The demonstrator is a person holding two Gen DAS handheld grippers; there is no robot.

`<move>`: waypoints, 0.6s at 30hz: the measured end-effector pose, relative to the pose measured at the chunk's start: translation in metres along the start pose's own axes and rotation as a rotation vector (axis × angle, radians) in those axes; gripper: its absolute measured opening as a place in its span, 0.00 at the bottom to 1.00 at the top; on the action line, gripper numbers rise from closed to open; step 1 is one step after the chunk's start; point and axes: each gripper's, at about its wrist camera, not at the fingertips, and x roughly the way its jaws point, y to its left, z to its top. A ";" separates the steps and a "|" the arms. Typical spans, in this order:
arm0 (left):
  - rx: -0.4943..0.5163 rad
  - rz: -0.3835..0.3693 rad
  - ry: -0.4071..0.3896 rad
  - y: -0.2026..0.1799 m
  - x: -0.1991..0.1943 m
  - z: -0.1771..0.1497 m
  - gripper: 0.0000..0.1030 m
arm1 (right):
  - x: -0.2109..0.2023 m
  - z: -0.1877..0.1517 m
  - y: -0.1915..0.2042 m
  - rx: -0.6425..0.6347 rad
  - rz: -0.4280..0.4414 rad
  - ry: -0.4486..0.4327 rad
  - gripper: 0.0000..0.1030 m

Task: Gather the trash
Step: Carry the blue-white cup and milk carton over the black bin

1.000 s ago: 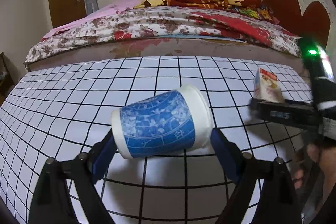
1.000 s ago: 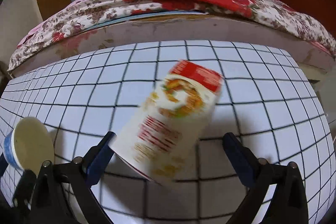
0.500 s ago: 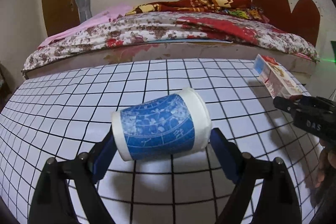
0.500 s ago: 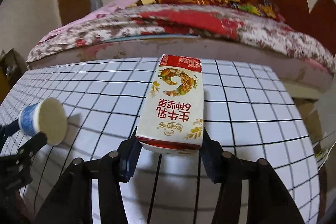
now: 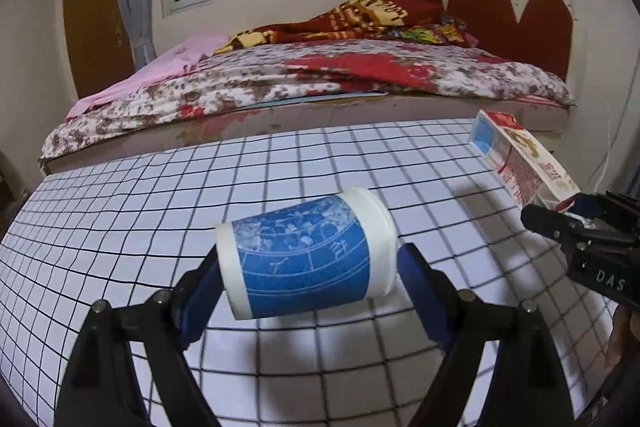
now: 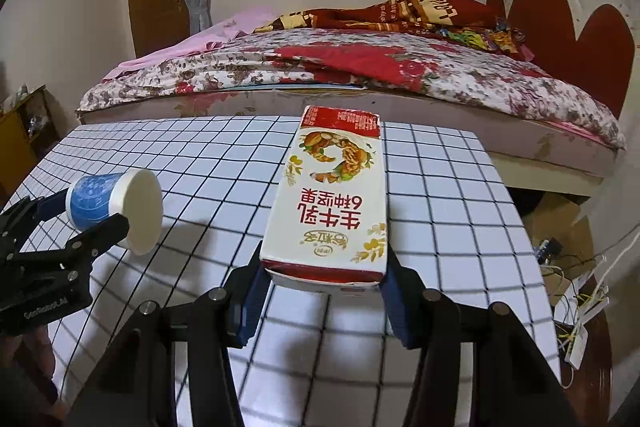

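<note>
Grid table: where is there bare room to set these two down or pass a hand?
The grid table looks bare in the strip between the paper cup in the left gripper and the milk carton in the right gripper, and along the far edge by the bed. Crowded: only near the two grippers.

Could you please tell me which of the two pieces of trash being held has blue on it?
The paper cup, sideways in the left gripper; the milk carton in the right gripper is red and white.
</note>
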 end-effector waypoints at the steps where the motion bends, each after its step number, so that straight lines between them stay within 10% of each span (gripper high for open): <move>1: 0.010 -0.019 0.009 -0.006 -0.003 0.000 0.45 | -0.007 -0.003 -0.003 0.003 -0.003 -0.003 0.52; 9: 0.022 -0.068 0.041 -0.031 0.001 -0.007 0.41 | -0.041 -0.023 -0.028 0.035 -0.034 0.001 0.52; 13: -0.023 -0.043 0.042 -0.030 0.007 -0.014 0.87 | -0.042 -0.027 -0.040 0.052 -0.047 0.015 0.52; 18: -0.030 -0.087 0.063 -0.041 0.016 -0.021 0.91 | -0.029 -0.030 -0.043 0.055 -0.047 0.039 0.52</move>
